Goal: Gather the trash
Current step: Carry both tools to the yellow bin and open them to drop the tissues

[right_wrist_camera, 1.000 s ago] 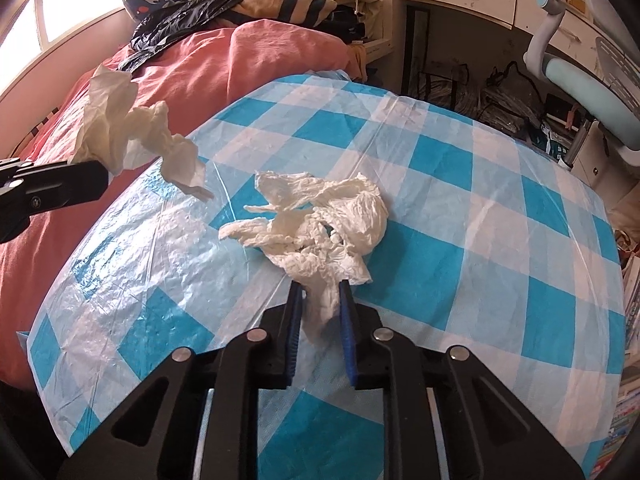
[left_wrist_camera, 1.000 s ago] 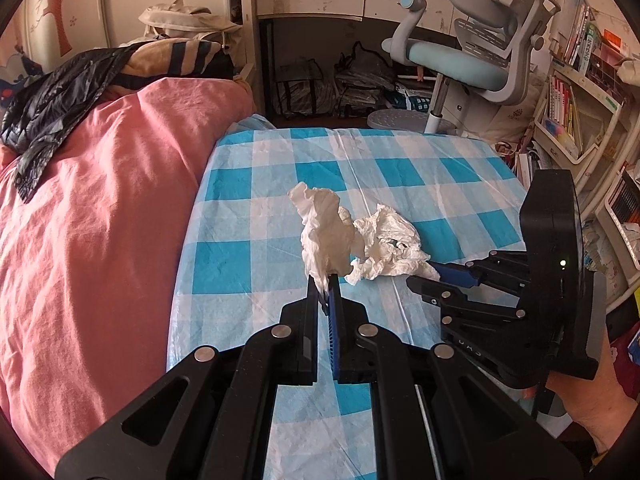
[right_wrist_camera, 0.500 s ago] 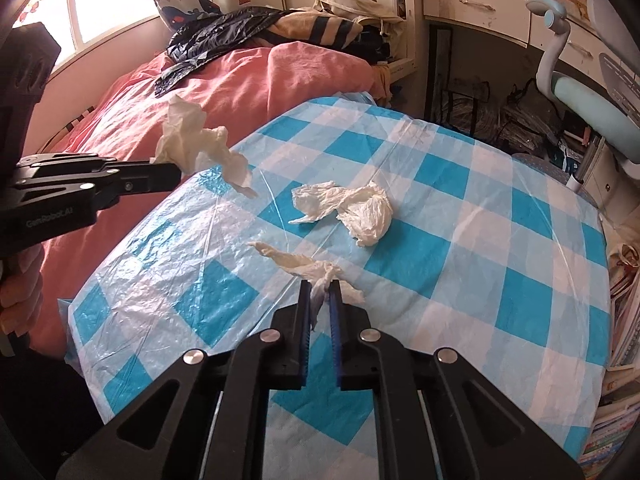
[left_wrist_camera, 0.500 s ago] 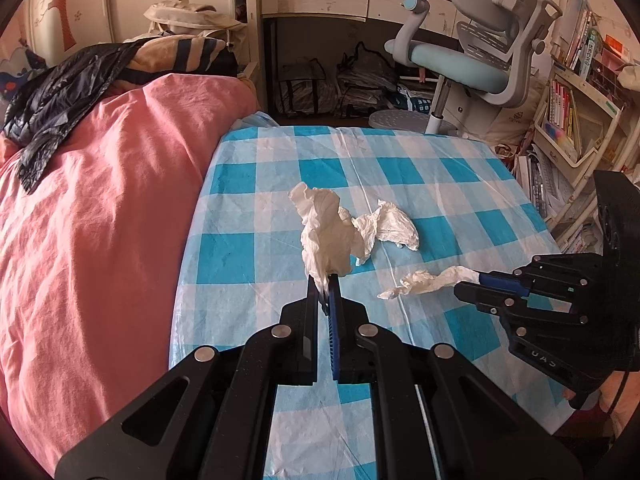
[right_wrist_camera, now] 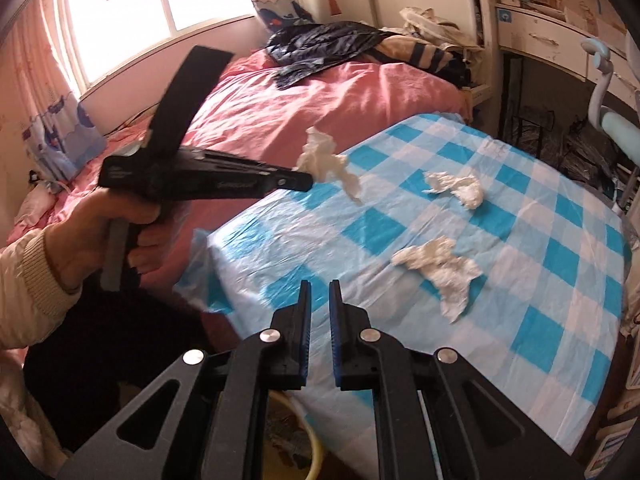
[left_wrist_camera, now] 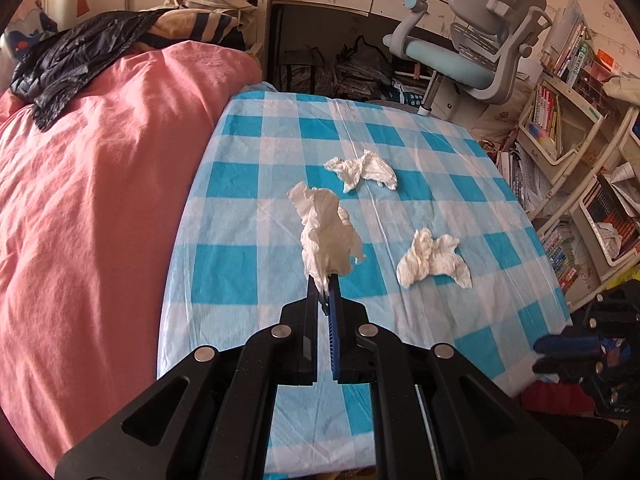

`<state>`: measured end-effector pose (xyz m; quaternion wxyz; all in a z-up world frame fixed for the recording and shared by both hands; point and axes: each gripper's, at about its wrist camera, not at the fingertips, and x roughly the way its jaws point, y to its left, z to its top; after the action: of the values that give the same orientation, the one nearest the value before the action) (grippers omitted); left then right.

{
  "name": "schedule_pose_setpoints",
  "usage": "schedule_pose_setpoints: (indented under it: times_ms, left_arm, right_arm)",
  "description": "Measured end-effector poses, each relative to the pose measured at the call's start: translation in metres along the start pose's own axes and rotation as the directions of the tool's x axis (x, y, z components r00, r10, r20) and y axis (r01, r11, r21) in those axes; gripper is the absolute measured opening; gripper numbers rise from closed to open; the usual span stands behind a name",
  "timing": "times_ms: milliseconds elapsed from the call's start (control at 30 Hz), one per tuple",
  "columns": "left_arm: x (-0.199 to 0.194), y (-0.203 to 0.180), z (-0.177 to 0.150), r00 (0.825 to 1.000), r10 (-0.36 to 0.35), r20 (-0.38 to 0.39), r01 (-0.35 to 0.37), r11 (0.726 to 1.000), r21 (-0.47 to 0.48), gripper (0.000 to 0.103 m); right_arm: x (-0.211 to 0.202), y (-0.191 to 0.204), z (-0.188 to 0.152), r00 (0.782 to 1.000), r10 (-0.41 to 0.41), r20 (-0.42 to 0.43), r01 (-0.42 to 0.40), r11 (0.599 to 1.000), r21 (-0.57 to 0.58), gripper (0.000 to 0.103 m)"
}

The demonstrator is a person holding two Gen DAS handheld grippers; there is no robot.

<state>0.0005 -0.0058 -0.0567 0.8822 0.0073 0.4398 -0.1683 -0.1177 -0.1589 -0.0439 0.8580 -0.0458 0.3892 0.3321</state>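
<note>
Tissue (left_wrist_camera: 326, 236), soft, light, easy to tear, pinched low in shut left hand-held gripper (left_wrist_camera: 325, 280); right hand-held gripper (right_wrist_camera: 319, 286) nearly shut, empty.

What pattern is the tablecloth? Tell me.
Blue and white checks on the tablecloth, clearest in the left wrist view.

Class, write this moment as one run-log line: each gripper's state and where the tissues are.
left gripper: shut on held tissue | right gripper: shut, nothing held | near tissue, far tissue: on checked table

Two wrist fisheyes angled down along their claws, both over the checkered table (left_wrist_camera: 404, 152).
</note>
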Motion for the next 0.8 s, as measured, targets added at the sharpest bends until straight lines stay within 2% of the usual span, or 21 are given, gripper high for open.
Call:
schedule_pose_setpoints:
  times_ms: [167,333,433,600,733,800]
  left_arm:
    - [-0.020,-0.013,-0.040,1.000,-0.011,-0.027,0.012,0.999,0.046,0.005]
    - [-0.034,-0.024,-0.079,0.997,-0.024,-0.069,0.030,0.997,0.077,0.005]
    - [-0.040,-0.027,-0.097,0.995,-0.041,-0.092,0.048,0.996,0.071,0.005]
    - [-0.046,-0.030,-0.121,0.990,-0.072,-0.123,0.079,0.995,0.053,0.005]
    - [-0.047,-0.033,-0.132,0.985,-0.098,-0.140,0.104,0.994,0.040,0.005]
    - [-0.049,-0.034,-0.137,0.983,-0.112,-0.144,0.118,0.992,0.034,0.005]
  right_arm:
    - [0.007,0.045,-0.041,0.986,0.106,-0.126,-0.112,0.993,-0.041,0.010]
    - [0.022,0.068,-0.073,0.950,0.190,-0.246,-0.202,0.979,-0.024,0.010]
    - [0.026,0.065,-0.079,0.949,0.174,-0.261,-0.183,0.983,-0.008,0.010]
    - [0.020,0.038,-0.074,0.971,0.141,-0.192,-0.129,0.989,0.073,0.012]
    - [0.018,0.025,-0.071,0.978,0.133,-0.164,-0.116,0.987,0.108,0.023]
    - [0.021,0.024,-0.072,0.977,0.132,-0.167,-0.114,0.987,0.114,0.023]
